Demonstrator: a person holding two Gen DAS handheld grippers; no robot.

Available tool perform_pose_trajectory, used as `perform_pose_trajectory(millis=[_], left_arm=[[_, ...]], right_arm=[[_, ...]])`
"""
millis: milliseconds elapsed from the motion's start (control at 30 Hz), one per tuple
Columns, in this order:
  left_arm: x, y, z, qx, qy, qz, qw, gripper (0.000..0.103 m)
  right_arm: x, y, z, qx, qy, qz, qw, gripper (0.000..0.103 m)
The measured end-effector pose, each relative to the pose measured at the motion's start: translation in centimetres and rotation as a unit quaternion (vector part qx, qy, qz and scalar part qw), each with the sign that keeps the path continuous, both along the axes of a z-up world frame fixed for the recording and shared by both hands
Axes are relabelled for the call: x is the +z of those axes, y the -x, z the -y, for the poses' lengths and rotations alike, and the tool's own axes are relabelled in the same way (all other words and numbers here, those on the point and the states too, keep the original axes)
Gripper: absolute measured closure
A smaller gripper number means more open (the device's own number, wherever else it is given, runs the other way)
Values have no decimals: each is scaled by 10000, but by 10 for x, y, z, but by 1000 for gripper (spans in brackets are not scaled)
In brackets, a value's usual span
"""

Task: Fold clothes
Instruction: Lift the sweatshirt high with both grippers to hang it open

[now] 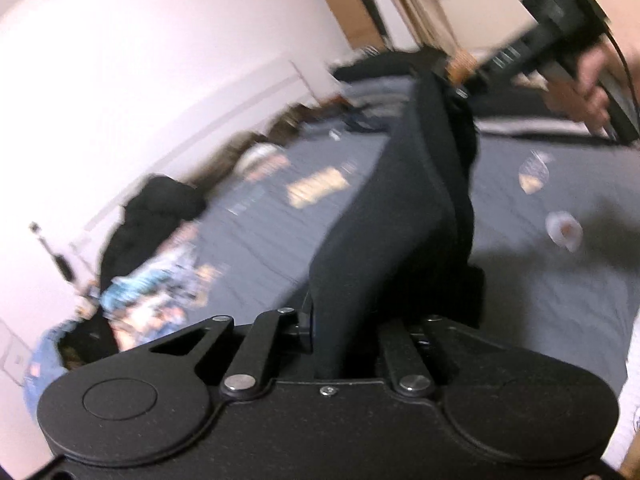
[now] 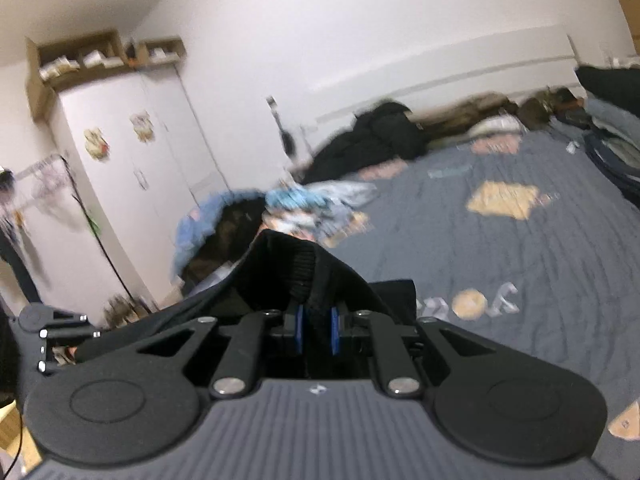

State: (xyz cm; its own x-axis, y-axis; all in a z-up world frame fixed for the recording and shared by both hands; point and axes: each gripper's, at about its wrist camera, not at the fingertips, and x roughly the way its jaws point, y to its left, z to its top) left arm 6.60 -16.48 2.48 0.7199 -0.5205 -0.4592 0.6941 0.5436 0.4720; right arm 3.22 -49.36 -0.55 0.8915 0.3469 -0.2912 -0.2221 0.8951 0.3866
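Both tools clenched on the black garment point(image 1: 400, 208), held up over the grey bed point(image 1: 540, 280): left tool point(image 1: 344, 332) at bottom centre of its view, right tool point(image 2: 318, 330) pinching a ribbed edge. Risks: thin left pinch slips, cloth drops bunched; uneven lift skews the fold; clothes pile point(image 2: 312, 208) may snag.

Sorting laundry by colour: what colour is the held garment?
Black garment; clearest in the left wrist view.

Matt black knit garment point(image 2: 304, 276); quilted grey cloth bedspread point(image 2: 500, 248); gripper point(image 2: 316, 330) seemingly matt plastic, blue pads point(image 2: 335, 334).
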Motion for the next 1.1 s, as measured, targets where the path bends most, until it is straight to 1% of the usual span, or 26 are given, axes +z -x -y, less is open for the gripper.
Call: perform_pose_trajectory(millis=[133, 300, 400, 500, 600, 667, 733, 867, 967, 1033, 1100], left_arm=[[60, 14, -8, 197, 145, 635, 9977, 98], [128, 45, -15, 289, 202, 1392, 9896, 98], [172, 67, -19, 305, 260, 1816, 9826, 98], [218, 91, -22, 288, 367, 2178, 9749, 98], [255, 122, -21, 245, 348, 2655, 9632, 98], [279, 143, -19, 216, 359, 2930, 9552, 98], [303, 164, -20, 164, 443, 3122, 9488, 98], [338, 207, -21, -27, 521, 3555, 9332, 98], [353, 232, -19, -187, 610, 3761, 9244, 98], [357, 240, -15, -267, 685, 3795, 9222, 98], [355, 239, -10, -333, 777, 3728, 9241, 98]], right_arm=[[45, 10, -12, 92, -124, 508, 9986, 90], [105, 25, -20, 155, -330, 1105, 9932, 91], [143, 35, -23, 178, -419, 1467, 9881, 91], [187, 53, -25, 137, -412, 1914, 9805, 91], [234, 77, -22, 50, -442, 2379, 9703, 91], [265, 95, -20, 6, -365, 2690, 9625, 91], [297, 118, -20, -28, -185, 2991, 9540, 91], [348, 167, -20, -92, 255, 3534, 9351, 91], [368, 196, -19, -195, 500, 3766, 9248, 91], [374, 204, -19, -306, 643, 3803, 9221, 91], [374, 204, -16, -384, 712, 3733, 9242, 91]])
